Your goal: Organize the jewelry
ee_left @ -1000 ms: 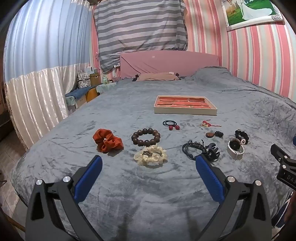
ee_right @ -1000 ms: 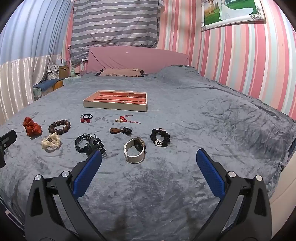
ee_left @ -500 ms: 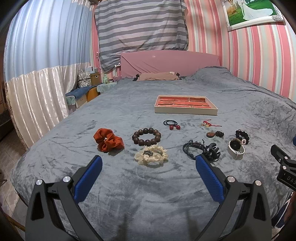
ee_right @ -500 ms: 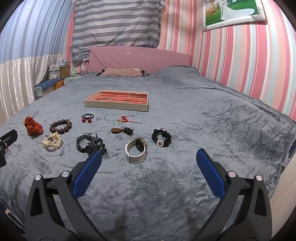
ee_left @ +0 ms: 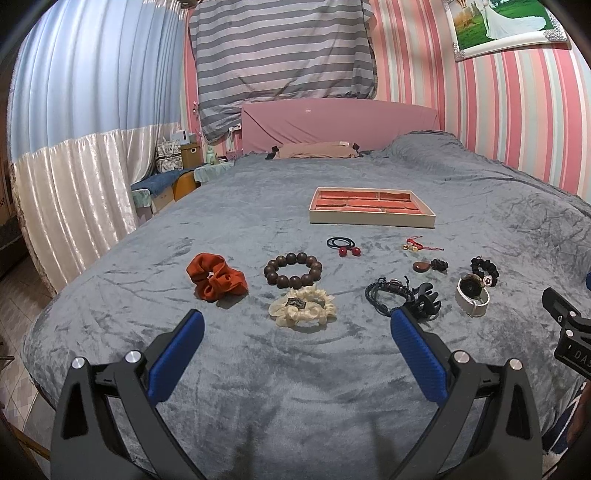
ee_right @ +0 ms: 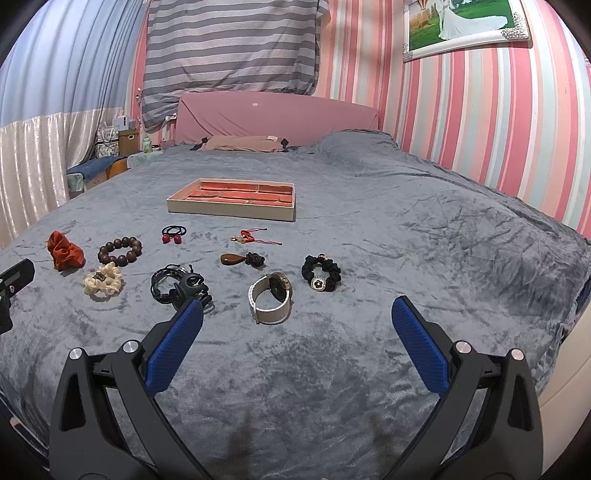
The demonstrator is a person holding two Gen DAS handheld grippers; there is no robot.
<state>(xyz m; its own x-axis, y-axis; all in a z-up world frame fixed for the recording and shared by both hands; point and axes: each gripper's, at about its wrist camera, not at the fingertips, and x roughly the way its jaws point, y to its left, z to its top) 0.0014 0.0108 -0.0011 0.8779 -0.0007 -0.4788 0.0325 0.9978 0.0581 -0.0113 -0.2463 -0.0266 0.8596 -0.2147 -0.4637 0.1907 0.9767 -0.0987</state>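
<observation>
we hold both the left gripper [ee_left: 295, 325] and right gripper [ee_right: 297, 314] spread wide, grasping nothing, over bare grey blanket [ee_right: 424, 236] near the bed's edge, short of the watch [ee_right: 271, 297].

Home bedroom. Wide bed [ee_left: 258, 387] under grey velvet spread, pink headboard [ee_left: 340, 118], pillow [ee_left: 314, 149]. Striped wallpaper, curtains [ee_left: 74, 110], framed wedding photo [ee_left: 506, 26].

Plush matt grey blanket [ee_left: 295, 369], glossy wooden bead bracelet [ee_left: 293, 270], soft cloth scrunchie [ee_left: 216, 276], velvety orange-lined tray [ee_left: 371, 205]
</observation>
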